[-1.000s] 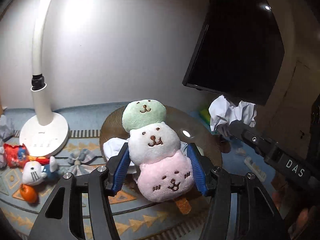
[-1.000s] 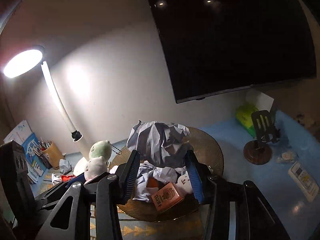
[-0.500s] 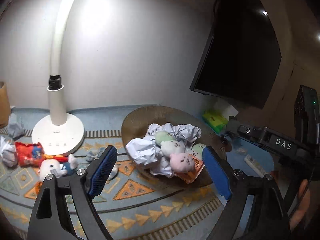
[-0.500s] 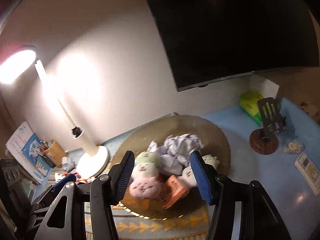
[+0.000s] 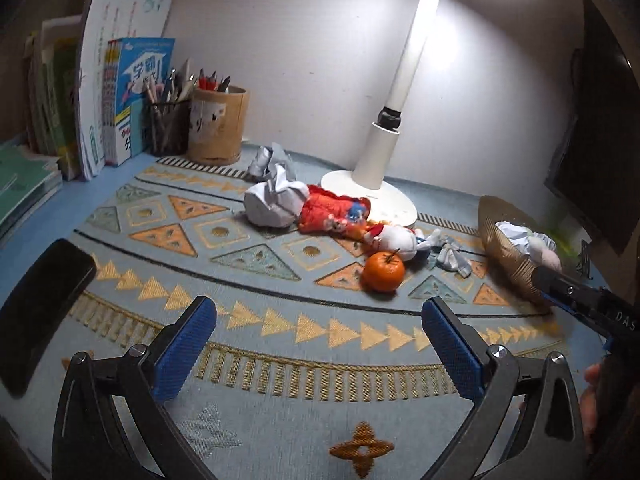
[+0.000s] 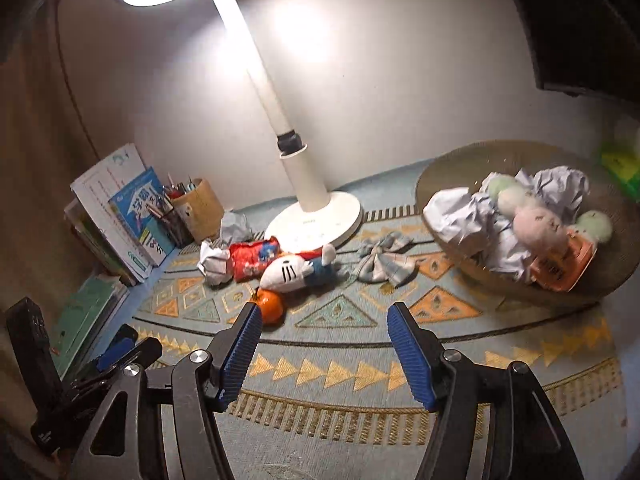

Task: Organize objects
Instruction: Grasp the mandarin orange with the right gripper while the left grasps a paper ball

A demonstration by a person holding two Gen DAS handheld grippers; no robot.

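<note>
Both grippers have swung away from the woven basket (image 6: pixel 460 160) toward the patterned mat (image 5: pixel 280 360), and the stacked plush (image 6: pixel 532 220) that the left gripper (image 5: pixel 319 336) carried a second ago now lies in that basket among crumpled paper (image 6: pixel 460 216) and an orange packet (image 6: pixel 560 268).

The left gripper's jaws stand wide apart with nothing between them, above the mat's gold triangle border. The right gripper (image 6: pixel 324 352) is also spread and holds nothing; its left pad overlaps the tangerine (image 6: pixel 270 306) in the right wrist view, though contact cannot be told.

Still on the mat by the lamp base (image 5: pixel 370 196) lie a paper ball (image 5: pixel 272 206), a red snack bag (image 5: pixel 332 214), a white cat plush (image 5: pixel 396 242), the tangerine and a small cloth bow (image 6: pixel 382 258), close together.

In the left wrist view the basket is half cut off behind the right gripper's black body. A dark object at the left edge is too blurred to name. Both grippers point forward and slightly down over the mat.
</note>
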